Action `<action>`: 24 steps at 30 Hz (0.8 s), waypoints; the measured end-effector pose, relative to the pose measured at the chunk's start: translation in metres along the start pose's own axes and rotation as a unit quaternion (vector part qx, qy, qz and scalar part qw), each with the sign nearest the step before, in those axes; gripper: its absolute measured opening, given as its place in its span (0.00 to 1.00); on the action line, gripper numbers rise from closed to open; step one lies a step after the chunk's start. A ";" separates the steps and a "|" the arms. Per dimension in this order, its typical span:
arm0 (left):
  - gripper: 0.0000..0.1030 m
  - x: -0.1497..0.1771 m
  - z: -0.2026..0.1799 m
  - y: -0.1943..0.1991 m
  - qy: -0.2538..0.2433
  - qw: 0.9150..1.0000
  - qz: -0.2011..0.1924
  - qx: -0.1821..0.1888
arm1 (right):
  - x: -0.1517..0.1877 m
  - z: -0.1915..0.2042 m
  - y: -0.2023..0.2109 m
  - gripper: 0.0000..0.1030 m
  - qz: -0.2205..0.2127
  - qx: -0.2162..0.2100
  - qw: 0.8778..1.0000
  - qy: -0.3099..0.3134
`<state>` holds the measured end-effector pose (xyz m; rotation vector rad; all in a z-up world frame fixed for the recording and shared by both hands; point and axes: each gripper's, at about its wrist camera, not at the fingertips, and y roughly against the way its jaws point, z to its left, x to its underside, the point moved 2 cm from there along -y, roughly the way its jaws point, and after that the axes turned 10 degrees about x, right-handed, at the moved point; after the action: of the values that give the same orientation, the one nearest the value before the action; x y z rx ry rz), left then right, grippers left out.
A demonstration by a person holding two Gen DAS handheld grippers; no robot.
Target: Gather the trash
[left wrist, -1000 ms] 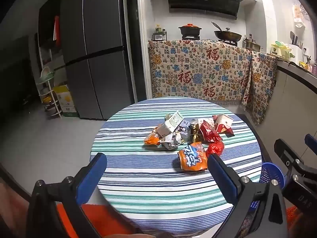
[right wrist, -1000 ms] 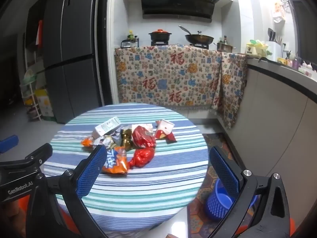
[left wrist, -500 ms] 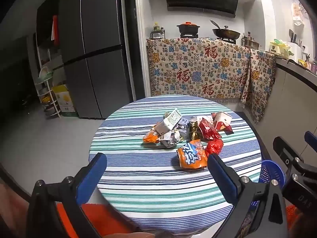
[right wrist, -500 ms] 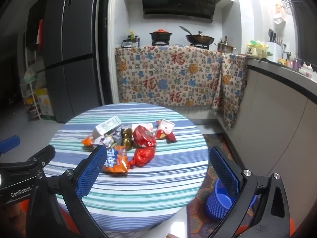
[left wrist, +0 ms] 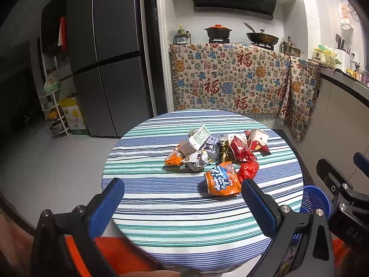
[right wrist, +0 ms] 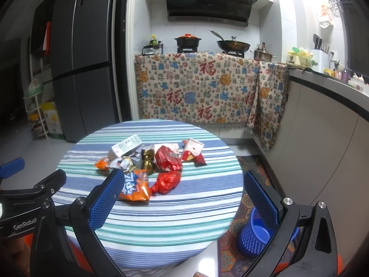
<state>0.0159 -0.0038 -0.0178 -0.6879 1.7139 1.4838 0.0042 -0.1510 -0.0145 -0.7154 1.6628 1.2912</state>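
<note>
Left wrist view: both grippers wide apart above a desk of wrappers

Left wrist view shows the left gripper [left wrist: 182,198] held over the near edge of the round striped desk [left wrist: 161,212], its jaws released and spread wide with nothing between them. The right gripper [right wrist: 182,196] hangs likewise over the desk, jaws released and bare.

Taking the orange snack bag [left wrist: 221,181] as the landmark: it lies nearest the grippers, at the near side of the trash pile. Just beside it on its right, touching or almost touching, sits a crumpled red wrapper [left wrist: 248,171]. Behind the orange snack bag lie a shiny red foil bag [left wrist: 241,149] and a gold wrapper [left wrist: 224,151]. Behind it and to the left, a white carton [left wrist: 196,140] leans tilted on top of a small orange packet [left wrist: 174,158] and a crumpled grey-white wrapper [left wrist: 196,161]. Farther behind and to the right stands a red-and-white carton [left wrist: 258,139], at the far right end of the pile.

Well below and to the right of the orange snack bag, on the floor beside the desk, stands a blue perforated basket [right wrist: 256,237] on a patterned mat [right wrist: 251,164].

Far behind the orange snack bag, a patterned cloth [right wrist: 196,90] hangs over the counter front, and a dark refrigerator [left wrist: 103,57] stands to the left.
</note>
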 end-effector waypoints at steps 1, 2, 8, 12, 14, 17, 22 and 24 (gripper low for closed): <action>1.00 0.000 0.000 0.000 0.000 1.000 0.000 0.000 | 0.000 0.000 0.000 1.00 0.000 0.000 1.000 0.000; 1.00 0.000 0.000 0.000 0.000 1.000 0.000 0.000 | 0.000 0.001 0.000 1.00 0.000 0.001 1.000 0.000; 1.00 -0.002 0.000 0.002 0.000 1.000 -0.002 0.000 | 0.000 0.004 -0.001 1.00 -0.001 0.001 1.000 -0.001; 1.00 -0.004 0.001 0.004 0.000 1.000 -0.003 0.000 | -0.001 0.003 -0.001 1.00 -0.002 0.001 1.000 -0.002; 1.00 -0.004 0.001 0.004 0.000 1.000 -0.003 0.001 | -0.002 0.002 0.000 1.00 -0.004 0.002 1.000 -0.002; 1.00 -0.005 0.001 0.005 0.000 1.000 -0.004 0.000 | -0.003 0.002 0.000 1.00 -0.004 0.002 1.000 -0.002; 1.00 -0.005 0.002 0.005 0.000 1.000 -0.004 -0.001 | -0.003 0.002 0.001 1.00 -0.005 0.002 1.000 -0.003; 1.00 -0.005 0.002 0.006 0.000 1.000 -0.005 -0.001 | -0.002 0.002 0.001 1.00 -0.005 0.001 1.000 -0.003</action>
<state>0.0142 -0.0010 -0.0108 -0.6965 1.7078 1.4790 0.0053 -0.1489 -0.0124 -0.7164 1.6545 1.2828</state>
